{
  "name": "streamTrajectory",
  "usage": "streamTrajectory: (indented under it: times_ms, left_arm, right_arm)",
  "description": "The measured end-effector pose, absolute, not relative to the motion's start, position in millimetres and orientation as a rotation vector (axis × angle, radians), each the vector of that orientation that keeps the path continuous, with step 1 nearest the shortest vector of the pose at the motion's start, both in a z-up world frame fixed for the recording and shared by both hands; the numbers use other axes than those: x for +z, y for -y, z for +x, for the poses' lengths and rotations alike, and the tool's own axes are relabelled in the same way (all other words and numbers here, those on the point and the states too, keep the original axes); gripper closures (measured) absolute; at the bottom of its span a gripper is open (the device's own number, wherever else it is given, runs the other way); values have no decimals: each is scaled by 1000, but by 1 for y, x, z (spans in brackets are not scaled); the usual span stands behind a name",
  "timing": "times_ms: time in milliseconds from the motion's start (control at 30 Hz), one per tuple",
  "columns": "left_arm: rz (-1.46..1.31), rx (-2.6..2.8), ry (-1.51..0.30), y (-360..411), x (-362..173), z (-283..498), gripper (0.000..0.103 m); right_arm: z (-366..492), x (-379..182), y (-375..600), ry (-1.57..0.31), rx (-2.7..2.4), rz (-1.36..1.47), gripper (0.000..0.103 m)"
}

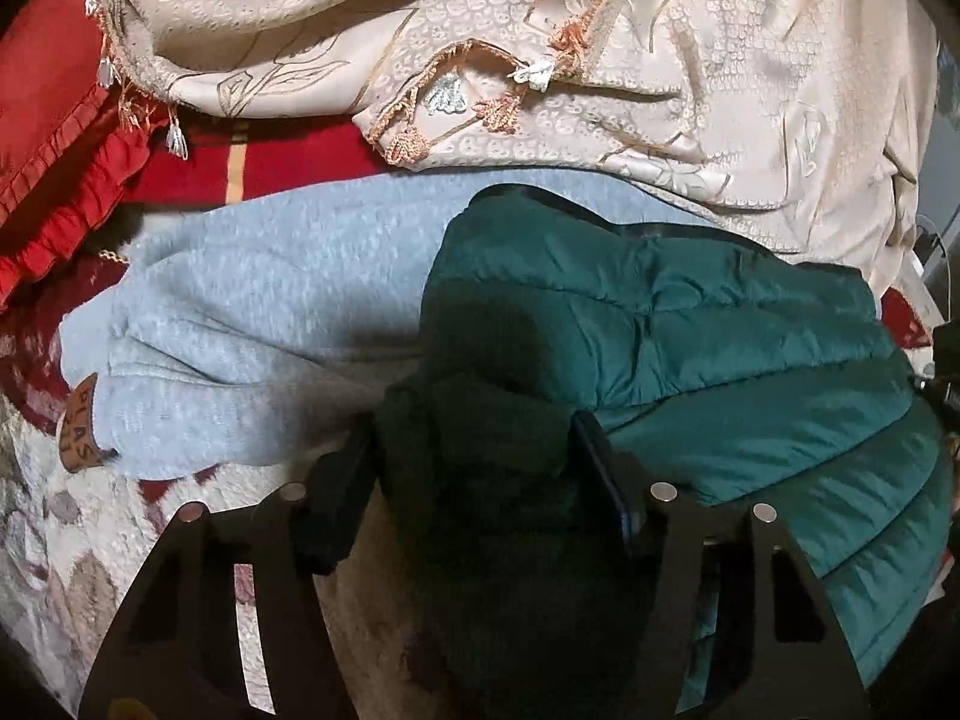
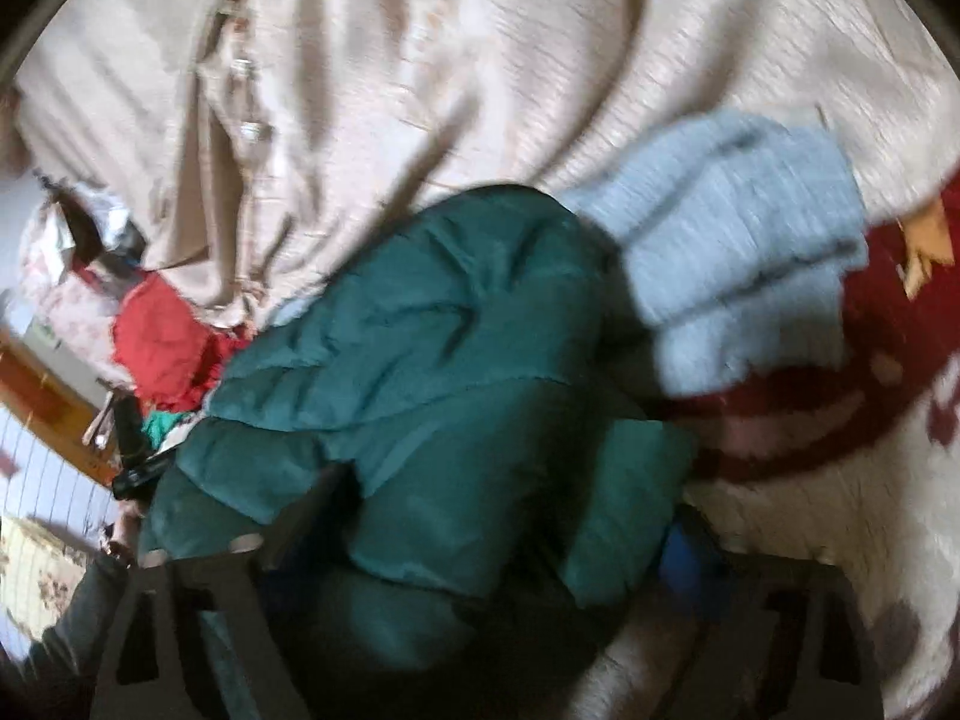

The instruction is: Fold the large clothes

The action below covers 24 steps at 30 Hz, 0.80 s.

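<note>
A dark green quilted puffer jacket (image 1: 720, 372) lies bunched on a floral bed cover. My left gripper (image 1: 480, 480) is shut on a thick fold of the jacket, which fills the gap between the fingers (image 1: 606, 480). In the blurred right wrist view the same jacket (image 2: 420, 330) fills the middle. My right gripper (image 2: 480, 546) is shut on a fold of it, with green fabric bulging between and over the fingers.
A folded light grey sweater (image 1: 258, 324) lies left of the jacket, and shows in the right wrist view (image 2: 750, 252) too. A beige fringed cloth (image 1: 600, 60) lies behind. A red ruffled cushion (image 1: 66, 192) is at far left. Clutter (image 2: 120, 420) sits at the bed's edge.
</note>
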<state>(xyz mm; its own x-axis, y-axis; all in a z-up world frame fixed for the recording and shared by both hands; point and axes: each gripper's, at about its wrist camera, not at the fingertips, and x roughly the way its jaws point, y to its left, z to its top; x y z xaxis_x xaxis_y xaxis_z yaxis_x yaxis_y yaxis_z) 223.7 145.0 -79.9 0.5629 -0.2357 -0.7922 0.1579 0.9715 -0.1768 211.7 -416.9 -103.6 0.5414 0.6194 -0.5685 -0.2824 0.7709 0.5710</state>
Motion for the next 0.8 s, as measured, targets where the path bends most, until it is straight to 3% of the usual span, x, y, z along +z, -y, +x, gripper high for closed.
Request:
streamTrajectory:
  times_ms: [133, 200, 267, 333, 367, 400, 467, 533, 567, 800]
  left_arm:
    - [-115, -228, -942, -147, -84, 226, 26]
    - [-139, -226, -944, -149, -86, 227, 23]
    - [-154, -223, -943, -150, -87, 227, 21]
    - [-161, -220, -938, -150, -88, 227, 21]
    - [-154, -217, -935, -149, -87, 227, 21]
    - [-144, -217, -931, -147, -87, 226, 23]
    - [-124, -217, -918, -144, -83, 225, 36]
    - [-80, -217, -897, -137, -76, 222, 59]
    - [-53, -211, -887, -133, -72, 220, 63]
    - [47, -139, -827, -124, -49, 204, 79]
  right_arm:
    - [210, -107, 416, -851, 551, 446, 20]
    - [214, -115, 417, -900, 519, 459, 10]
    - [214, -115, 417, -904, 516, 454, 9]
    - [214, -113, 417, -901, 516, 436, 10]
    - [214, -111, 416, -895, 523, 426, 17]
    - [213, -108, 414, -882, 531, 415, 22]
    - [210, -97, 409, -852, 550, 367, 45]
    - [206, -86, 402, -828, 542, 298, 57]
    - [203, -80, 399, -809, 531, 260, 63]
    - [175, -31, 380, -637, 434, 92, 73]
